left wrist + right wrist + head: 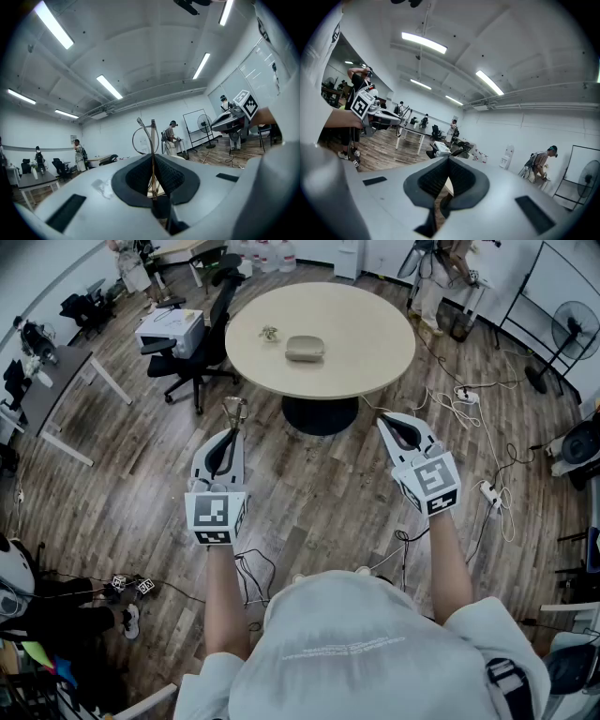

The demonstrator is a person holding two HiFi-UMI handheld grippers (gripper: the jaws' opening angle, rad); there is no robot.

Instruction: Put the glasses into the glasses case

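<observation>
Looking down from the head view, I see both tools held over the wooden floor [309, 493], in front of a round table [375, 343]. The left tool [232, 430] is clenched on the glasses [234, 411]. Their thin metal frame sticks out past the tips of the tool, toward the table. In the left gripper view the two dark pads [173, 176] are pressed together on a thin bar of the frame, and one round lens rim stands up above them, a little to the left. The glasses are in the air, well apart from the table.

The right tool [389, 423] is at about the same height on the other side. In the right gripper view its pads [461, 176] meet at the tip, and I see nothing between them. Through the small gap under the tip only a bit of the table edge and floor shows.

The glasses case [305, 349] lies on the table, near the middle, and from here it looks closed. Just to the left of it there is a small object [269, 333], too small for me to say what it is. A black office chair [202, 343] stands at the left edge of the table, and white cables [469, 409] lie on the floor at the right side. Each tool carries its marker cube [215, 517] close to the hand.
</observation>
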